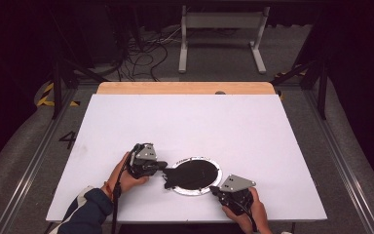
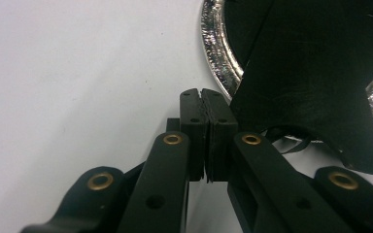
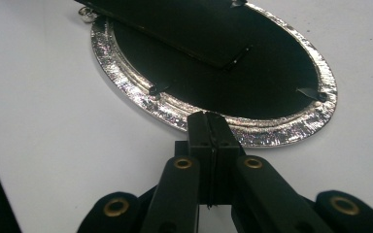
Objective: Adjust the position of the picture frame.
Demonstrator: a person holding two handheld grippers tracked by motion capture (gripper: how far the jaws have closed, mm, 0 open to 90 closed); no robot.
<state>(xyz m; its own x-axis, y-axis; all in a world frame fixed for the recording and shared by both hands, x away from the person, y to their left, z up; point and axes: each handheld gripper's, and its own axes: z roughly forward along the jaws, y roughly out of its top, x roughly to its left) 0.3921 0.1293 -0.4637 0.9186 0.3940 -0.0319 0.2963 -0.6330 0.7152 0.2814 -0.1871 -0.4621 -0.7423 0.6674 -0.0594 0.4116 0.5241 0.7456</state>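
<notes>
Black cloth (image 1: 192, 174) drapes over the foil plate (image 1: 214, 184) on the white worktop (image 1: 185, 122). Left hand-held gripper (image 1: 164, 166) and right hand-held gripper (image 1: 215, 191) sit beside it, jaws together, empty.

Two claws are at work: the left claw (image 1: 164, 165) and the right claw (image 1: 214, 190). Between them lies one silver-rimmed round plate (image 1: 217, 176), and on it one black flap-shaped piece (image 1: 187, 174). One white table (image 1: 185, 122) carries it all. Beyond both claws stands one white frame (image 1: 221, 22).
</notes>
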